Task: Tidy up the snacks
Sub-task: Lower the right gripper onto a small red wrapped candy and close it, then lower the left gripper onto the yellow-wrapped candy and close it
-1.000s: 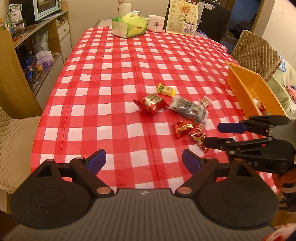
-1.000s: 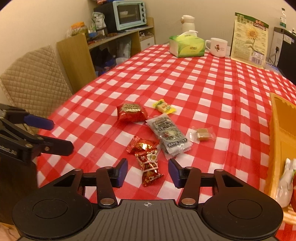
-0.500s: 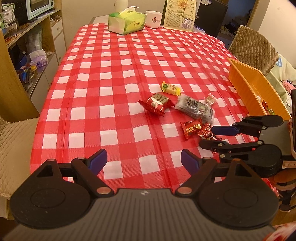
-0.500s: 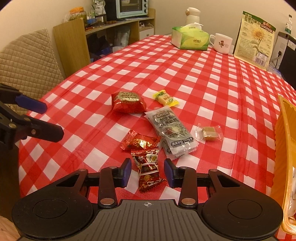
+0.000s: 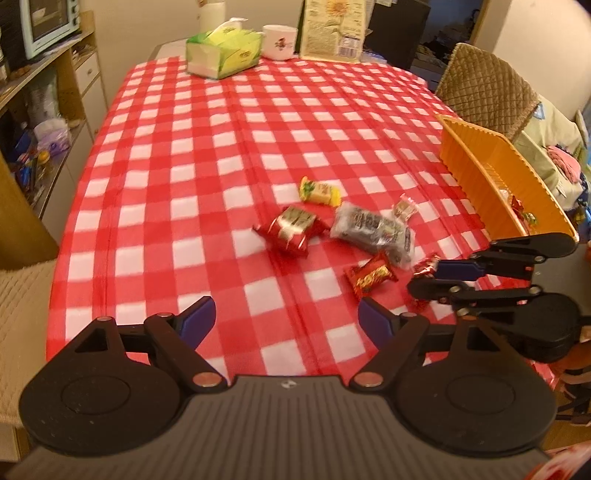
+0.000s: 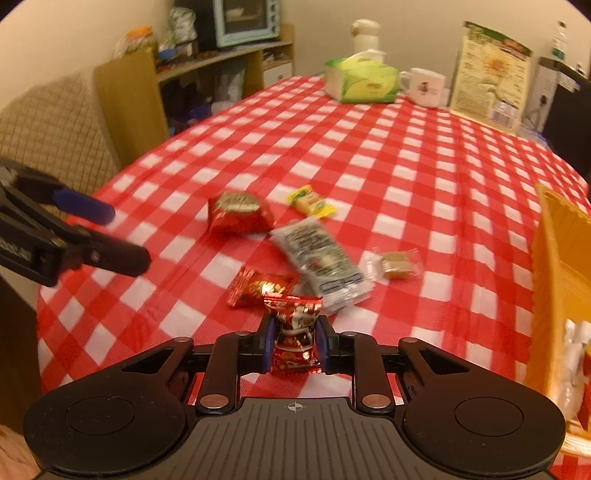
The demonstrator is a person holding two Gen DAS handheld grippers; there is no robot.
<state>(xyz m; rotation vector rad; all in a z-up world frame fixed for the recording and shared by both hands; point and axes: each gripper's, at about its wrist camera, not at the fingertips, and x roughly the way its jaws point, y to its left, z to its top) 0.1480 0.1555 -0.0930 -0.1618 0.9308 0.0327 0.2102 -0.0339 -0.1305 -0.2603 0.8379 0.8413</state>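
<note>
My right gripper (image 6: 294, 341) is shut on a small red snack packet (image 6: 293, 332), held upright just above the checked cloth; it also shows in the left wrist view (image 5: 434, 277). Loose snacks lie ahead: a red foil packet (image 6: 258, 290), a large red pouch (image 6: 238, 214), a grey packet (image 6: 321, 262), a yellow candy (image 6: 312, 201) and a clear-wrapped brown candy (image 6: 397, 264). The orange basket (image 6: 554, 280) stands to the right with snacks inside. My left gripper (image 5: 286, 317) is open and empty near the table's front edge.
A green tissue box (image 5: 223, 53), a white mug (image 5: 279, 42) and a sunflower seed bag (image 5: 334, 27) stand at the far end. Padded chairs (image 5: 487, 90) flank the table. A shelf with an oven (image 6: 243, 16) is on the left.
My right gripper closed on the small red snack packet, which now stands between its fingers. My left gripper moved slightly toward the snacks and stayed open.
</note>
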